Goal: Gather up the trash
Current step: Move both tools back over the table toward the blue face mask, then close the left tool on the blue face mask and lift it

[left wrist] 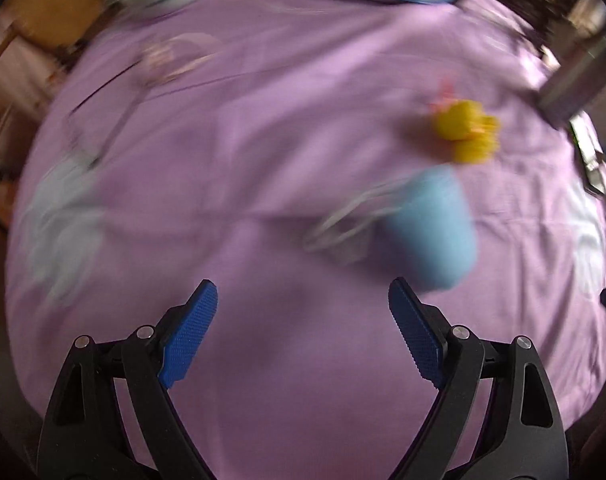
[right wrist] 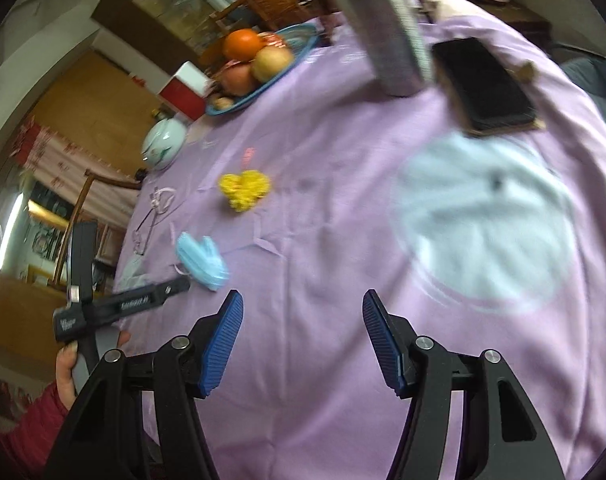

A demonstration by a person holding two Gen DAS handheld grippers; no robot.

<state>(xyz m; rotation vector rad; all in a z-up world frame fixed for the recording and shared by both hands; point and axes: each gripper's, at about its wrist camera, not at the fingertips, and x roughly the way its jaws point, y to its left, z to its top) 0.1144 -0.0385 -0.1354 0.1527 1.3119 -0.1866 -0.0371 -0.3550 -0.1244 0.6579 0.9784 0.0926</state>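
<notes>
Both grippers, left point(left wrist: 303, 296) and right point(right wrist: 303, 306), with fingers spread and empty above the purple table point(left wrist: 287, 128). Blue face mask point(right wrist: 202, 259) (crumpled) lying near yellow scrap point(right wrist: 245, 189), untouched.

On the tablecloth point(right wrist: 343, 152), right wrist view: fruit plate point(right wrist: 299, 46) at far edge, jar point(right wrist: 163, 144) left of it, yarn bundle point(right wrist: 245, 190) mid-table, face mask point(right wrist: 201, 258) nearer and left, phone point(right wrist: 483, 84) far right behind what is probably a blurred plastic bag point(right wrist: 483, 224).
</notes>
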